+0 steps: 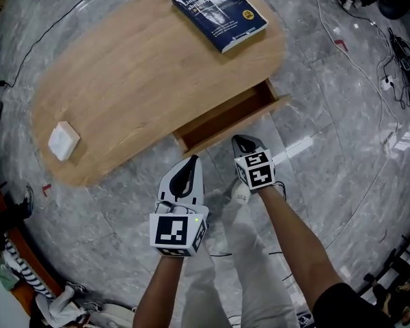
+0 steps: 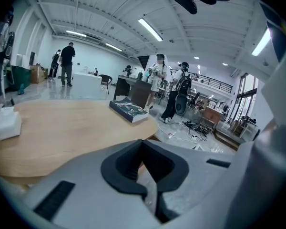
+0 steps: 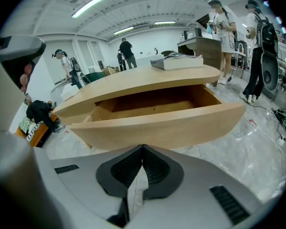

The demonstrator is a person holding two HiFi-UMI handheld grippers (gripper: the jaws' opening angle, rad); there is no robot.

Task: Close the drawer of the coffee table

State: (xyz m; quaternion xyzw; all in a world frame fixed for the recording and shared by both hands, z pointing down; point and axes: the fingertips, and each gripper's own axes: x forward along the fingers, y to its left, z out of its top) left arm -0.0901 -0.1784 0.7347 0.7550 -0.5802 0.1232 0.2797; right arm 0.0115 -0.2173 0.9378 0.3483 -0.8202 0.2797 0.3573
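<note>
The oval wooden coffee table (image 1: 137, 67) has its drawer (image 1: 229, 118) pulled out toward me, and the drawer looks empty inside. In the right gripper view the drawer front (image 3: 157, 125) fills the middle, just beyond the jaws. My right gripper (image 1: 242, 142) is shut with nothing in it, its tip close to the drawer front, right of centre. My left gripper (image 1: 188, 166) is shut too, held a little nearer to me and to the left, below the drawer's left end. From the left gripper view I see the tabletop (image 2: 62, 128) from the side.
A dark blue book (image 1: 219, 12) lies at the table's far right end. A small white block (image 1: 63, 141) rests near the left end. Cables (image 1: 396, 60) trail over the grey marble floor at the right. Several people stand far off in the room (image 2: 174, 87).
</note>
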